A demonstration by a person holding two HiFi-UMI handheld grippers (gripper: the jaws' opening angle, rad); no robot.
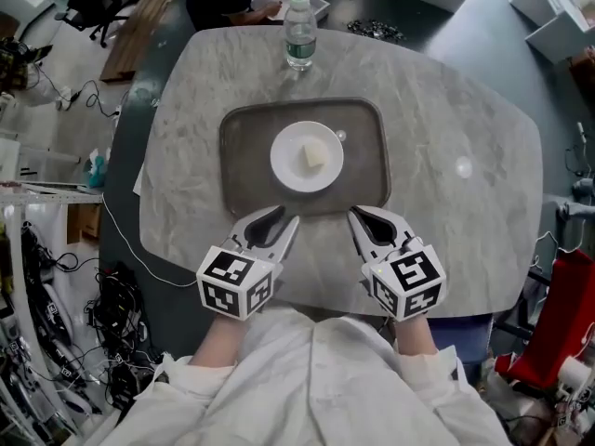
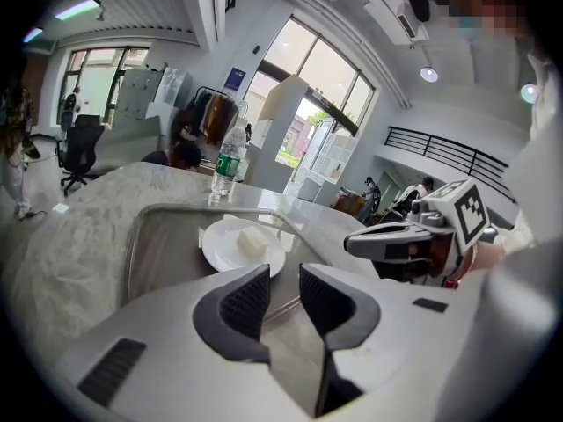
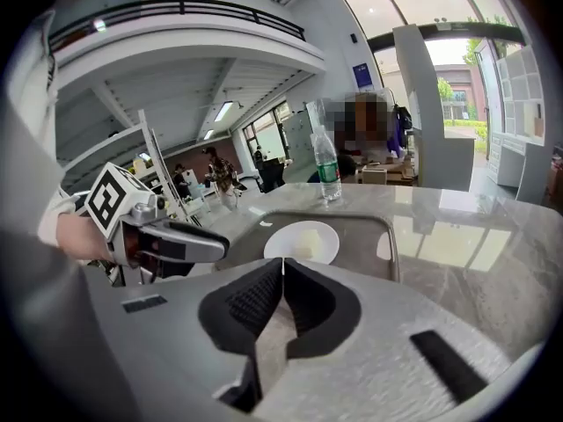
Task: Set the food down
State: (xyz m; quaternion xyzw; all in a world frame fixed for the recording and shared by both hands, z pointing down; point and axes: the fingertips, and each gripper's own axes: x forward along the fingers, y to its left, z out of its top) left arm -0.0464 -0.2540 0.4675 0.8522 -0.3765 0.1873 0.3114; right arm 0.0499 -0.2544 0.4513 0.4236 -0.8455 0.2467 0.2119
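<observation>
The food [image 1: 315,157], a small pale block, lies in the middle of a white plate [image 1: 284,167]. The plate sits in a dark tray [image 1: 244,156] on a grey marble table [image 1: 465,119]. A bottle [image 1: 299,32] stands upright just beyond the tray's far rim.

Both grippers are held on the near side of the tray, side by side and apart from each other, each pointing in toward the plate. The left gripper [image 1: 284,217] has its tips about at the tray's near rim in the head view. Its jaws stand a little apart, with a narrow gap and nothing between the pads; through the gap only the tray rim and bare table show. From it, the food lies ahead and slightly to the right, well clear of the tips.

The right gripper [image 1: 357,216] also reaches to about the near rim. Its jaws are closed, the tips meeting, and they grip nothing. From it, the food lies ahead and slightly to the left, just past the tips in its own view but not touching them.

Neither gripper touches the plate or the food; the food rests free on the plate, between the lines of the two grippers
</observation>
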